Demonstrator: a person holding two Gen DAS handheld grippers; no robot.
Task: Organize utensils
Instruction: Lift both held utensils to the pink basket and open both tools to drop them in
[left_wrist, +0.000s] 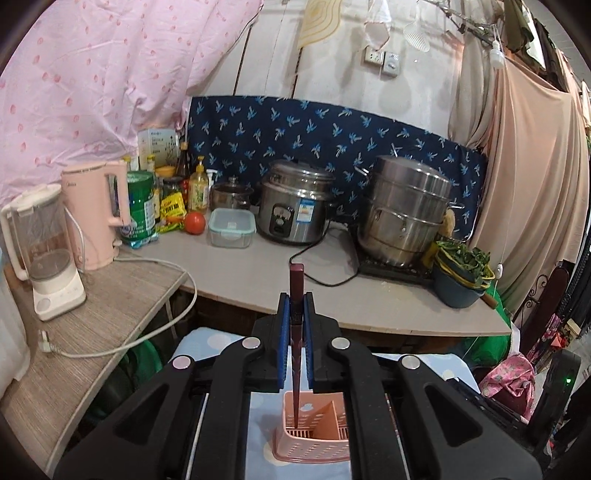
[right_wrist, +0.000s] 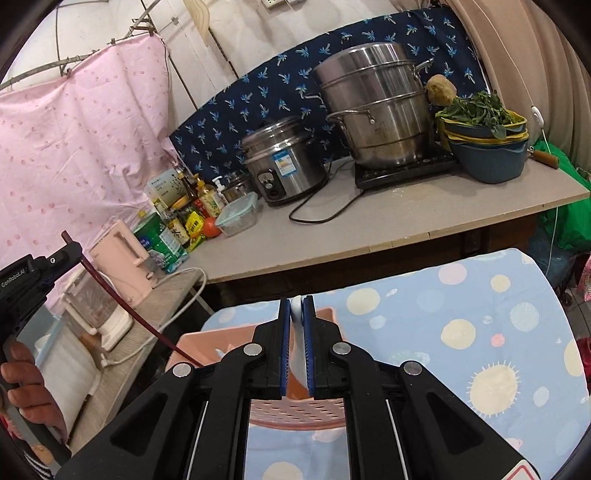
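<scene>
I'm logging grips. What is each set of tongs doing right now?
Left tongs: shut on the dark red chopsticks.
Right tongs: shut on a white utensil, probably a spoon.

On the cloth-covered table before us stands the utensil basket, with the counter behind it. On the counter, we find the rice cooker left of the steamer pot, with the kettle far left.
</scene>
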